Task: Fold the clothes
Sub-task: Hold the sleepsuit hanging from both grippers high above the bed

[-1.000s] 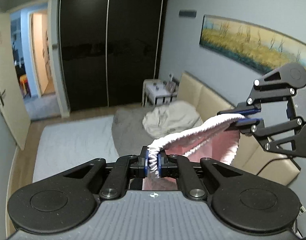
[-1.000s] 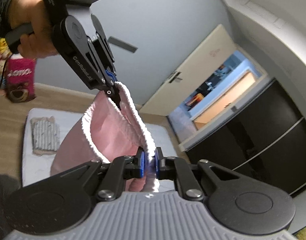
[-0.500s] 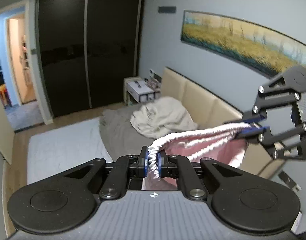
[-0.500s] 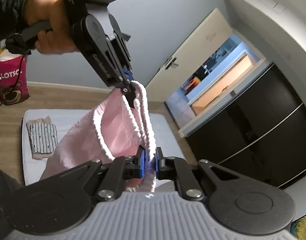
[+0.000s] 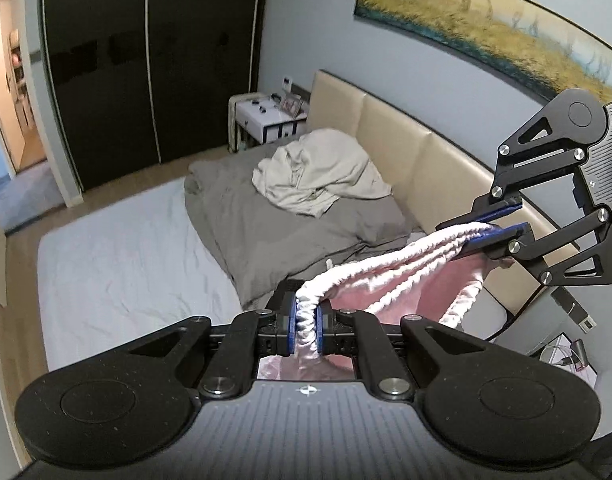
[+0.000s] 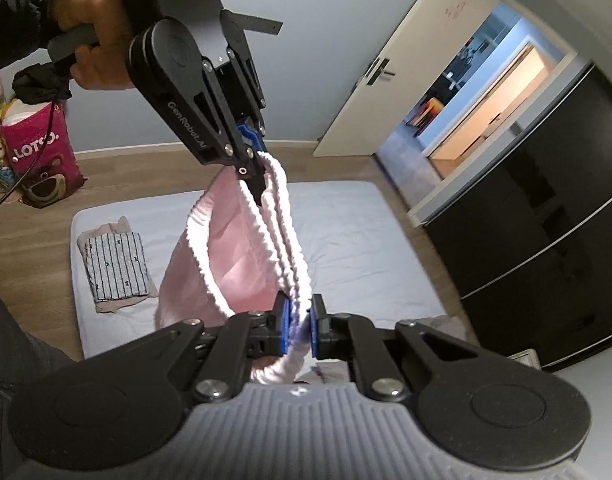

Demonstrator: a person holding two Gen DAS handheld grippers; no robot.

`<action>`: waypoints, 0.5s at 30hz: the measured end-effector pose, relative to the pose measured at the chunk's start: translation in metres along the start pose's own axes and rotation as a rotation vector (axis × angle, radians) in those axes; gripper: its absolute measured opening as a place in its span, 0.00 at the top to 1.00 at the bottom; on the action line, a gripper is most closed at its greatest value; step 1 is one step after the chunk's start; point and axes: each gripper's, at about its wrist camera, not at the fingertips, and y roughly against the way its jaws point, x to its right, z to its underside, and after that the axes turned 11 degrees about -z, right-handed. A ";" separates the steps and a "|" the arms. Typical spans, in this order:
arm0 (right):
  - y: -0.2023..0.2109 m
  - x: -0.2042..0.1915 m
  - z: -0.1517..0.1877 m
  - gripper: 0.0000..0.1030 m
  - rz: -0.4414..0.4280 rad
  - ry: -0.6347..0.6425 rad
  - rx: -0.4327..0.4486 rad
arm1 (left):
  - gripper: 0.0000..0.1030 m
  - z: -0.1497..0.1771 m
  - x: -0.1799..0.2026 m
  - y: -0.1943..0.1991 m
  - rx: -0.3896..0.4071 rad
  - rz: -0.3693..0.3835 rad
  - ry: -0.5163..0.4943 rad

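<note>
A small pink garment [image 6: 234, 256] with a white ruffled elastic waistband hangs in the air between my two grippers, above the bed. My left gripper [image 5: 306, 322] is shut on one end of the waistband; it also shows in the right wrist view [image 6: 254, 178], held by a hand. My right gripper [image 6: 298, 326] is shut on the other end; it also shows in the left wrist view [image 5: 485, 230]. The waistband [image 5: 389, 264] is stretched fairly taut between them, and the pink body hangs below.
A folded striped garment [image 6: 116, 266] lies on a beige one on the white sheet [image 6: 345, 240]. A grey duvet [image 5: 266, 232] and a crumpled cream cloth [image 5: 321, 176] lie near the beige headboard [image 5: 417, 160]. Dark wardrobe [image 5: 146, 60], nightstand [image 5: 266, 116], pink bag [image 6: 38, 160].
The two grippers have moved apart, pulling the waistband from a loose arc into a tauter line. Both stay shut on the garment.
</note>
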 end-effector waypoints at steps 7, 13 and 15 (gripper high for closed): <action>-0.076 0.076 -0.026 0.89 0.162 -0.032 0.045 | 0.93 -0.050 -0.070 -0.067 0.034 -0.099 0.116; -0.125 0.150 -0.060 0.90 0.277 -0.049 0.077 | 0.93 -0.110 -0.118 -0.117 0.077 -0.203 0.226; -0.134 0.170 -0.073 0.90 0.328 -0.047 0.096 | 0.93 -0.127 -0.125 -0.123 0.118 -0.250 0.236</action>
